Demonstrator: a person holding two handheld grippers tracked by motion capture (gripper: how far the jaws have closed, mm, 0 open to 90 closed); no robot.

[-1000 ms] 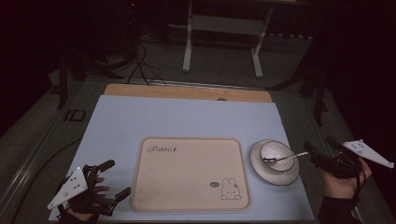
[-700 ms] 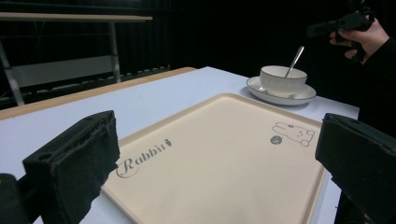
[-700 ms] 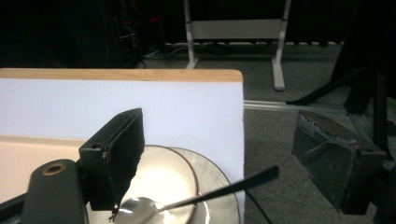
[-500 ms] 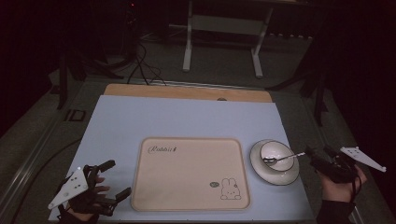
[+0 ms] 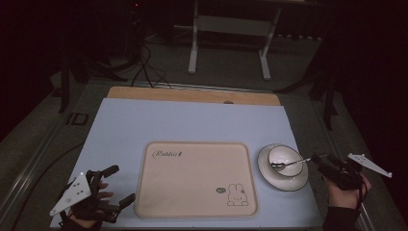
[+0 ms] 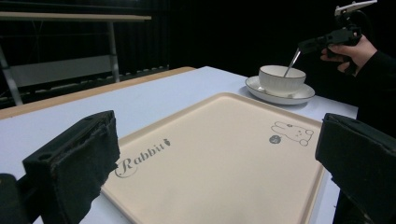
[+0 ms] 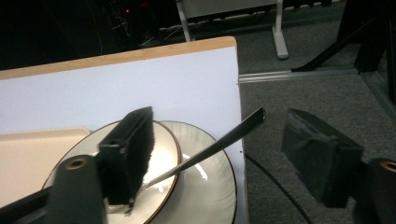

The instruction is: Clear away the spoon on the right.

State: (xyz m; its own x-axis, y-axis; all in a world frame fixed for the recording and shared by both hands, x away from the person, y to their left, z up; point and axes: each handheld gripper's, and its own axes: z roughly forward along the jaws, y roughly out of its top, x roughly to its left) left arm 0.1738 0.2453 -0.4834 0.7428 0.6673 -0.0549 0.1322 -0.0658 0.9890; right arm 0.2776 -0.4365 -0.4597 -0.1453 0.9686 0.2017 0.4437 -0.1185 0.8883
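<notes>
A cream tray [image 5: 195, 178] with a rabbit print lies at the middle of the pale table [image 5: 192, 122]. To its right, a white bowl [image 5: 284, 155] sits on a saucer [image 5: 285, 182]. A metal spoon [image 5: 289, 163] rests in the bowl, its handle pointing right. My right gripper [image 5: 318, 159] is open at the handle's end. In the right gripper view the spoon [image 7: 224, 137] passes between the parted jaws without touching either. My left gripper [image 5: 121, 184] is open and empty at the tray's [image 6: 210, 126] near left corner.
A wooden strip [image 5: 192, 95] runs along the table's far edge. Beyond it are a metal stand [image 5: 228, 29] and cables on the dark floor. The table's right edge lies just past the saucer [image 7: 210, 191]. The far half of the table is bare.
My right gripper has drifted slightly toward the near edge while staying at the spoon handle's end. The left gripper has not moved.
</notes>
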